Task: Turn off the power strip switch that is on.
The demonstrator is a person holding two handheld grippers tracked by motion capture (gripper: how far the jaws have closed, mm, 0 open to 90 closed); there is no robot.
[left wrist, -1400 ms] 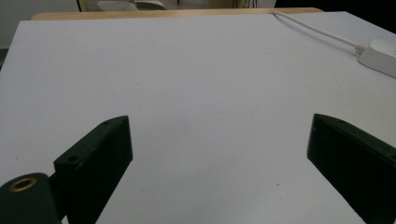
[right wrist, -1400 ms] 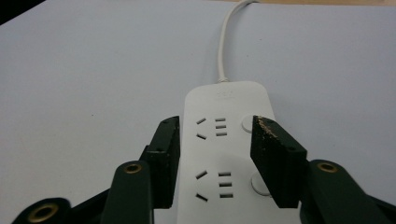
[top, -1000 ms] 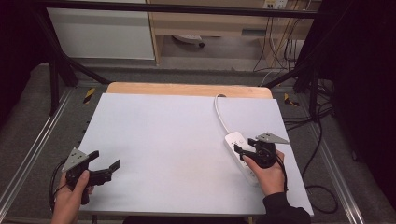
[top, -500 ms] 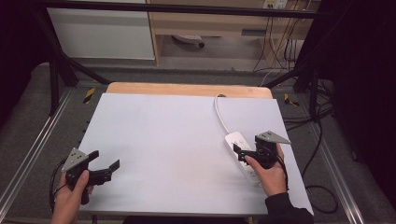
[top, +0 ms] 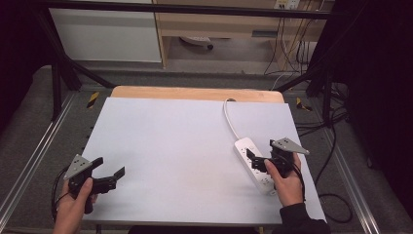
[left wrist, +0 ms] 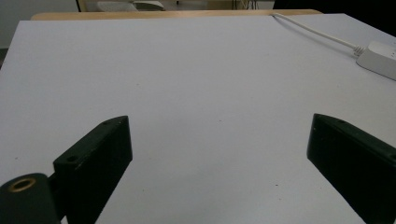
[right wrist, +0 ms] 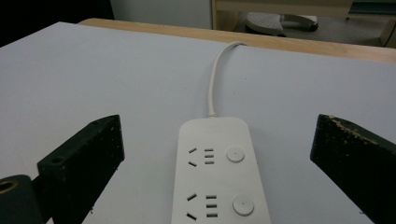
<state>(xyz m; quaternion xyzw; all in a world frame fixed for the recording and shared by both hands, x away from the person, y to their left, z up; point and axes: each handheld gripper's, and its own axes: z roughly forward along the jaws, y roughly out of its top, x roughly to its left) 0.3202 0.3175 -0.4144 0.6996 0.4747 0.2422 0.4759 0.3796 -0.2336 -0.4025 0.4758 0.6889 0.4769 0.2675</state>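
Now the right gripper (top: pixel 254 161) hovers over the power strip (top: pixel 253 163), its jaws just opened wide and straddling the strip without touching it, so a grasp or button press likely comes next. At near left, the left gripper (top: pixel 108 174) rests wide open and empty. Strip lies near the table's (top: pixel 165 141) right edge, cord (top: pixel 231 119) running far; open room lies leftward.
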